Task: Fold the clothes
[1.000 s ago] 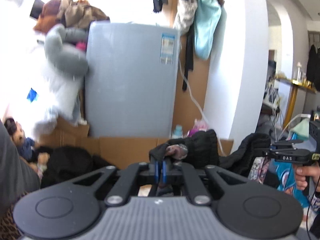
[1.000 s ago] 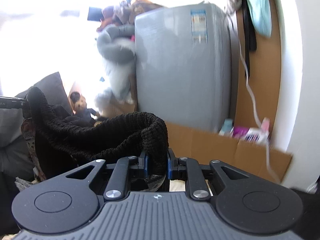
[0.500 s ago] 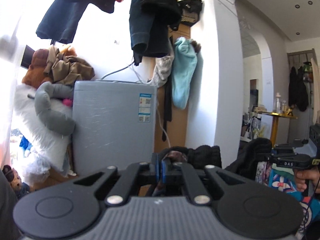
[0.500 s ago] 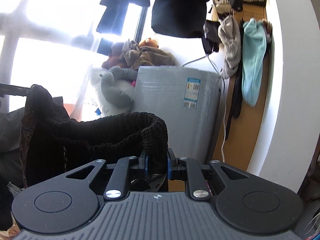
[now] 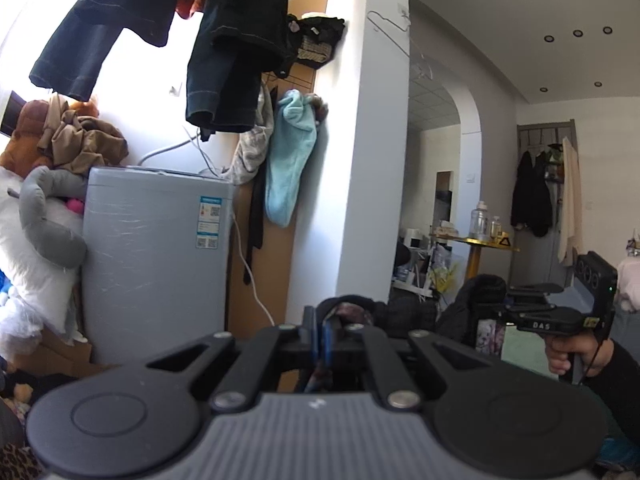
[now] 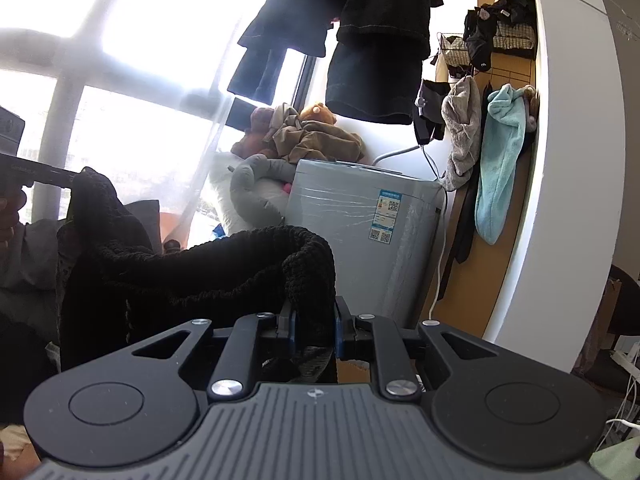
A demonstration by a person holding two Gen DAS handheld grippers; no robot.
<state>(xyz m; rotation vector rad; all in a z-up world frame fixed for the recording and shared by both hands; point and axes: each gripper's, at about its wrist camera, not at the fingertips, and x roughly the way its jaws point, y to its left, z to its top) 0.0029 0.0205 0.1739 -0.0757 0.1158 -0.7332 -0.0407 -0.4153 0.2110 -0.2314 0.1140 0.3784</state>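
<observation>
Knit garment (image 6: 208,264) stretched sideways between grippers

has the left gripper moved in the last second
Yes. The left gripper has tilted upward: the grey washing machine sits lower in its view, and hanging clothes now show.

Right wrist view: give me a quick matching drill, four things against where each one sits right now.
Things:
1. black knit garment
2. light blue towel
3. brown plush toys
4. dark trousers

Places:
A. hanging overhead in front of the window
B. piled on top of the grey washing machine
C. clamped in the right tool, stretching across to the left tool
D. hung on the wall right of the washing machine

Pairs: 1-C, 2-D, 3-B, 4-A
</observation>
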